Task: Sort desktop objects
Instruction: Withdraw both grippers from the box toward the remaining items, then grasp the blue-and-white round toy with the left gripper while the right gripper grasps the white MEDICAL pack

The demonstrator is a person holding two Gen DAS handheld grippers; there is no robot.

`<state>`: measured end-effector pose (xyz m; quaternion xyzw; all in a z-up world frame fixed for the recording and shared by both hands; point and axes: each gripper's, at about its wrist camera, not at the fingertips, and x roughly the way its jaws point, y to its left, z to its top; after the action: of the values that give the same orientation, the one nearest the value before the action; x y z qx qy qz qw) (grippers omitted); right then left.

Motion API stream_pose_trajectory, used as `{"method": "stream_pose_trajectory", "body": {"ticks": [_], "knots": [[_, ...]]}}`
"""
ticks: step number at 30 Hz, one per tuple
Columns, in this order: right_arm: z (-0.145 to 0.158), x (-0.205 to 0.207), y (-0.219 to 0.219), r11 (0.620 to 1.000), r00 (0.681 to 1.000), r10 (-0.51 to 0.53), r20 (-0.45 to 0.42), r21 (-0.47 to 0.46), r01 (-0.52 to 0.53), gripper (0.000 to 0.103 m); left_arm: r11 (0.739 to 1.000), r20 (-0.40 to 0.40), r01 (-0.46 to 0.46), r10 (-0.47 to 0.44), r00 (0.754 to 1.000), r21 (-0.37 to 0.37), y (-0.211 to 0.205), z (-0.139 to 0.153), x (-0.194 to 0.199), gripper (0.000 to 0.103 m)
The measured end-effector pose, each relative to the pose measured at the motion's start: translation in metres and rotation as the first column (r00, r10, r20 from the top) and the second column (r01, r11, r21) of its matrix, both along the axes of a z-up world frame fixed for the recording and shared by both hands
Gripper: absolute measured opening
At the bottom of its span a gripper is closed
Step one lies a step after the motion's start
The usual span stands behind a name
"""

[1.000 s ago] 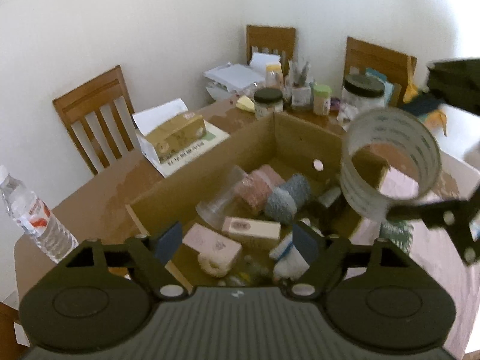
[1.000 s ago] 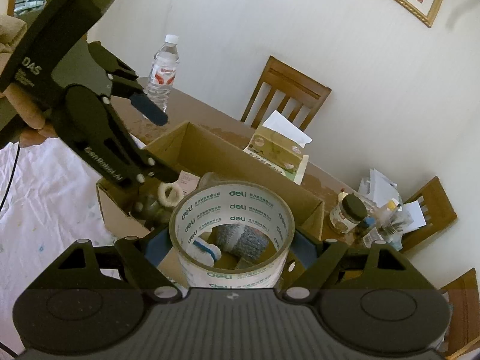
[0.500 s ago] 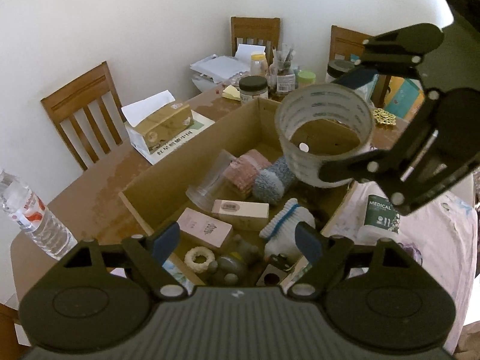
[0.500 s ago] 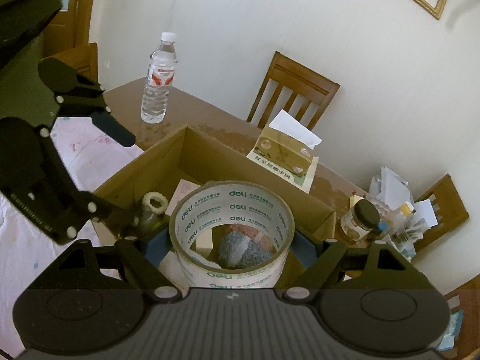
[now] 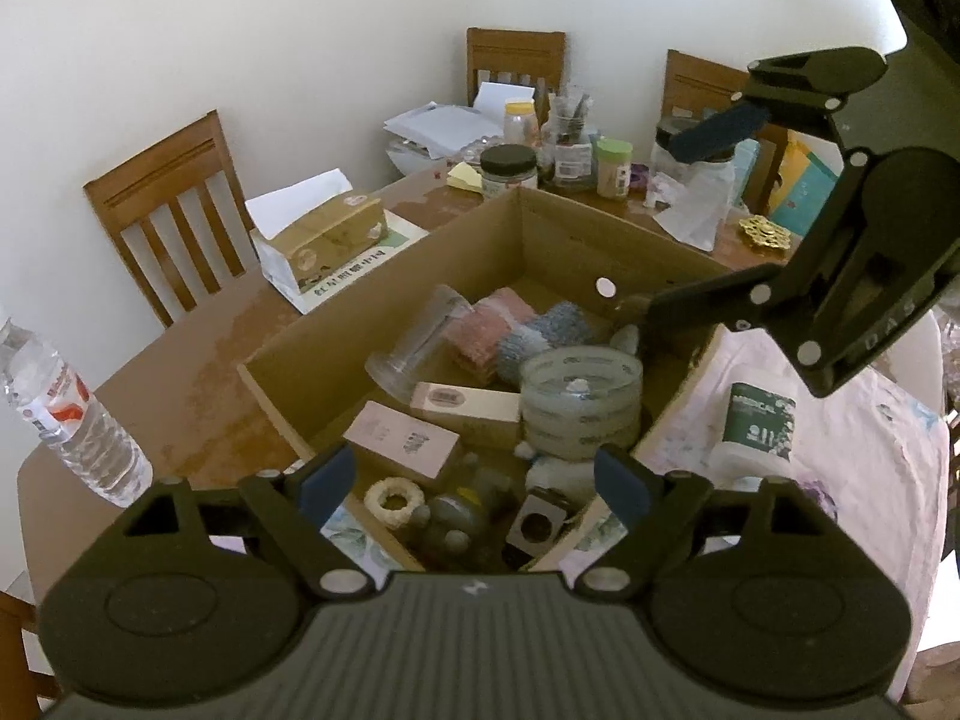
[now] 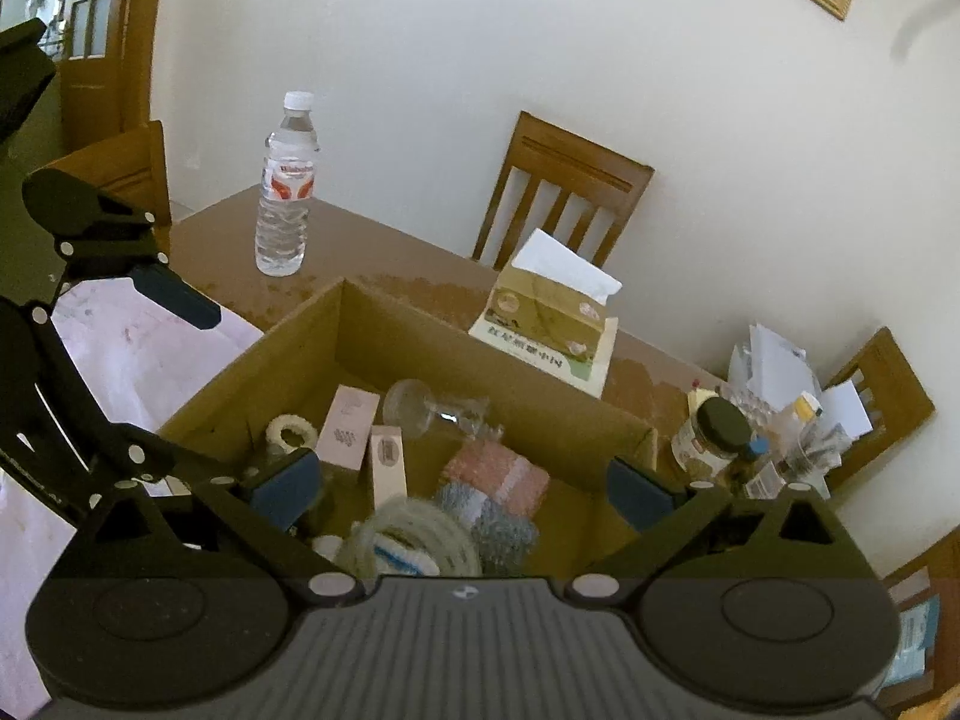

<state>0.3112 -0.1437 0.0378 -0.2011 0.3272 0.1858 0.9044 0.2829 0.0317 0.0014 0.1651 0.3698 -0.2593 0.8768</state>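
1. Left wrist view showed the left gripper [image 5: 474, 483] with its jaws spread wide and nothing between them, held over the near end of the box [image 5: 420, 276].
2. Right gripper [image 5: 684, 216] entered that view from the upper right, jaws apart and empty, its lower finger reaching over the box's right wall.
3. Tape roll [image 5: 581, 399] lay inside the box, free of both grippers, standing on its flat side on top of other contents toward the near right.
4. Beside the tape to the left lay two pale cartons [image 5: 465, 402]; a clear glass [image 5: 420, 339] lay on its side farther in.
5. Pink and grey cloths [image 5: 522, 330] sat at the far middle of the box; a small white ring [image 5: 393, 501] lay at the near end.
6. Right wrist view confirmed the right gripper [image 6: 459, 483] released and empty, with the tape [image 6: 414, 534] blurred below it among the box contents.
7. Left gripper [image 6: 156, 372] appeared at the left edge of that view, its jaws parted.
8. Box [image 6: 432, 330] stood on a brown table [image 6: 384, 264].
9. On the table outside the box were a water bottle [image 6: 285, 186] at the far left, a tissue box [image 6: 549, 312] behind the box, and jars and papers [image 6: 750, 420] at the far right.
10. White bottle with a green label [image 5: 756, 426] lay on a pale cloth right of the box.
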Motion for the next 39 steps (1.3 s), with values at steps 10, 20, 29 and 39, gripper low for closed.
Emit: {"method": "stream_pose_trajectory", "body": {"ticks": [10,20,29,39], "knots": [[-0.008,-0.028,-0.019,0.997,0.997,-0.070,-0.031,0.018,0.070,0.103,0.998,-0.004,0.061,-0.061,0.998,-0.012,-0.017,-0.001,-0.020,0.088],[-0.031,-0.065,-0.045,0.982,0.980,-0.181,-0.086,0.042,0.185,0.103,0.989,-0.016,0.143,-0.144,0.989,-0.030,-0.043,-0.009,-0.047,0.088],[-0.053,-0.090,-0.073,0.961,0.954,-0.262,-0.146,0.054,0.272,0.103,0.979,-0.024,0.200,-0.202,0.979,-0.048,-0.061,-0.017,-0.068,0.092],[-0.077,-0.104,-0.089,0.948,0.937,-0.286,-0.203,0.081,0.307,0.103,0.974,-0.066,0.228,-0.228,0.971,-0.002,-0.078,-0.039,-0.080,0.093]]}}
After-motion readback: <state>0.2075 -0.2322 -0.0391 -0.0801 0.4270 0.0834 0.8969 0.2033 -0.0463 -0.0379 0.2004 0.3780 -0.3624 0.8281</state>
